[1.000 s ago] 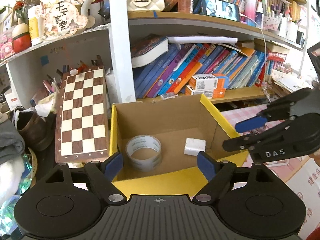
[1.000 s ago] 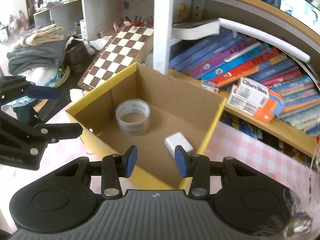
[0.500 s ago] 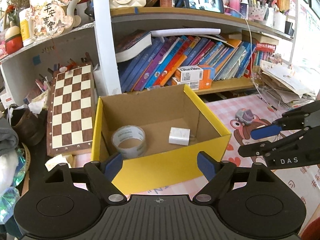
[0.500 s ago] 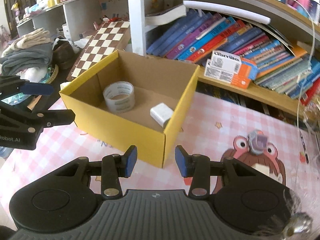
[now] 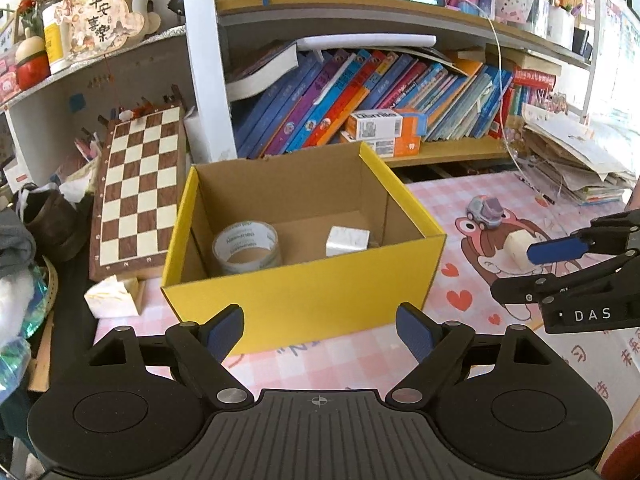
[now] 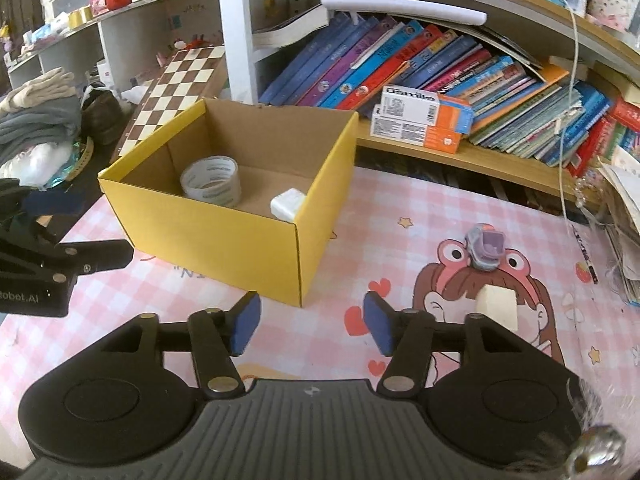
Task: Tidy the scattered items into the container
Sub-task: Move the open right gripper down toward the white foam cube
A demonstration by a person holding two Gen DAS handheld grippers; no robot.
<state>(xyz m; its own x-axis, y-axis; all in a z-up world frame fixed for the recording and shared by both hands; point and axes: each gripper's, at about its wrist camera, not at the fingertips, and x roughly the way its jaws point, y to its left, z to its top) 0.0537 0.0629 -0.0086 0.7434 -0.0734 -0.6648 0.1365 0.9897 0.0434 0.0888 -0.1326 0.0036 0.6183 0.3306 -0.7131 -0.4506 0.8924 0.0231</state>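
We hold two grippers over a pink cartoon play mat [image 6: 280, 332], partway through clearing it into the yellow cardboard box [image 6: 224, 240]. The right gripper [image 6: 312, 330] has its jaws opening, with only mat between them; the left gripper [image 5: 320, 334] stands wide and empty before the box's near wall. Two items already lie inside the box: a roll of clear tape [image 6: 211, 185] and a small white block [image 6: 287, 204] in the corner nearest the mat. Two remain out on the mat, just beside each other (both to the right of our right jaws): a cream, wedge-like block [image 6: 498, 306] with flat faces, and behind it a small grey and purple toy car [image 6: 486, 252] perched on the printed cartoon face. We judge the cream block the next pick, being nearest; to do it well, the right gripper should shift right, spread wider than the block, and close squarely on its flat sides
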